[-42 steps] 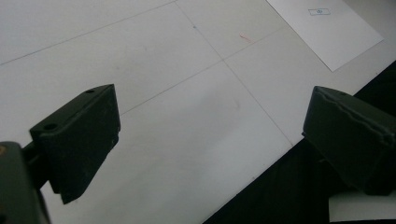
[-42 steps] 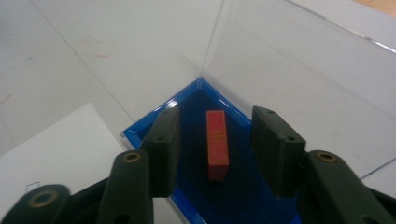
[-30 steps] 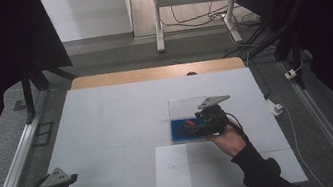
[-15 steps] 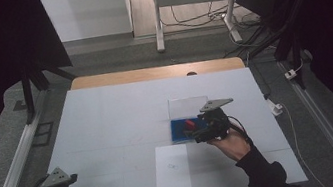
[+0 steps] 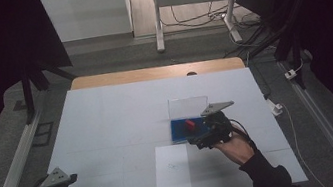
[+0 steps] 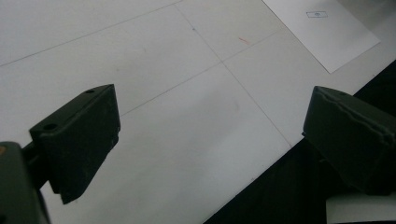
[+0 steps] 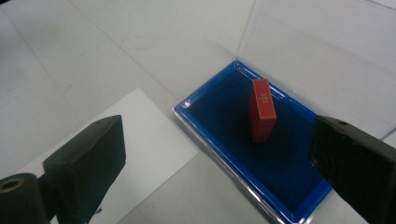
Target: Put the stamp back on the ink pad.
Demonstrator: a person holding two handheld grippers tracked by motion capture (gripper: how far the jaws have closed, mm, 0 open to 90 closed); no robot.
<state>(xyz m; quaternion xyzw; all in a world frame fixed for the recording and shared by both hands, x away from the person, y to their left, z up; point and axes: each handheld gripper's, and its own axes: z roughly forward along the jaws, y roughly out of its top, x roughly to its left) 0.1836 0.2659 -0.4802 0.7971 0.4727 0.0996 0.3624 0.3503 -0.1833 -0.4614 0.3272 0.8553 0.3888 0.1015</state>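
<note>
My right gripper (image 7: 212, 154) hovers just short of the blue ink pad (image 7: 261, 154), jaws just opened wide with nothing between them. The red stamp (image 7: 261, 111) stands upright on the pad, apart from both jaws. I judge a clean release calls for backing off straight, without clipping the stamp. My left gripper (image 6: 210, 140), spread and empty, rests over the table (image 6: 140, 56) near the paper sheet (image 6: 327, 32).

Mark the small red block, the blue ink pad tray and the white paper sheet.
small red block (image 7: 261, 111), right gripper view, front face.
blue ink pad tray (image 7: 219, 122), right gripper view, bare pad surface.
white paper sheet (image 5: 172, 167), high view, middle.
</note>
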